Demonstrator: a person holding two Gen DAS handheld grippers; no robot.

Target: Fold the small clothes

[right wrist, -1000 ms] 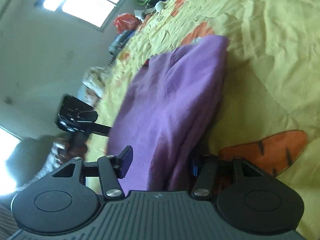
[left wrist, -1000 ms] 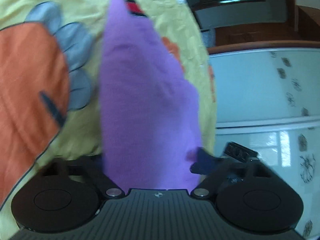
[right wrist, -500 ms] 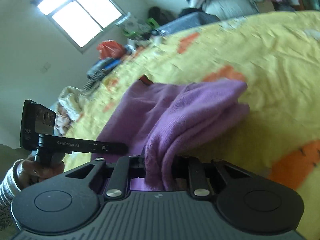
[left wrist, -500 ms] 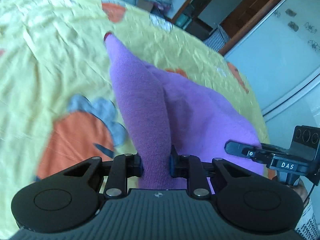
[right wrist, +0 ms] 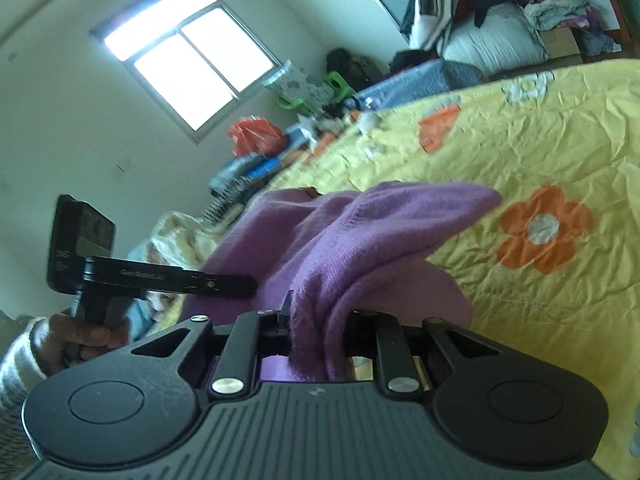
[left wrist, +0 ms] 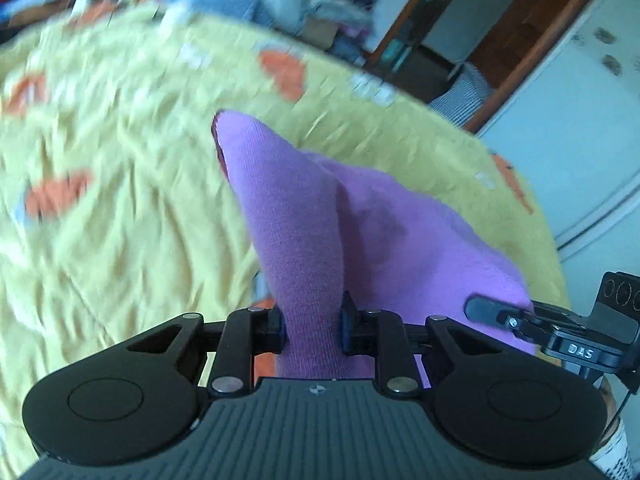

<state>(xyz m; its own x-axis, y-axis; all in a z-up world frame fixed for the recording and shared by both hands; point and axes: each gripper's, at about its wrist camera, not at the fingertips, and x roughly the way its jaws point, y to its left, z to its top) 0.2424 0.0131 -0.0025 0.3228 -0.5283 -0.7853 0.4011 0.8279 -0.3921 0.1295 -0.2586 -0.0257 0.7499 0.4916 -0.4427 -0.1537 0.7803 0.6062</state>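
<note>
A small purple knit garment [left wrist: 304, 240] hangs lifted above a yellow bedspread [left wrist: 120, 220] with orange flowers. My left gripper [left wrist: 313, 326] is shut on one bunched edge of it, the cloth squeezed between both pads. In the right wrist view my right gripper [right wrist: 320, 332] is shut on another edge of the purple garment [right wrist: 360, 232], which drapes forward over the yellow bedspread [right wrist: 560, 140]. Each gripper shows in the other's view: the right one [left wrist: 480, 306] at lower right, the left one [right wrist: 248, 286] at left, held by a hand [right wrist: 80, 336].
Piles of clothes [right wrist: 500, 8] and bags lie beyond the bed's far edge. A window [right wrist: 188, 64] lights the wall. A white wardrobe [left wrist: 580, 120] and a wooden door frame [left wrist: 532, 52] stand to the right of the bed.
Both grippers closed on the purple garment, which lay flat a second ago, and lifted its edges off the bedspread. The views now tilt up toward the room.
</note>
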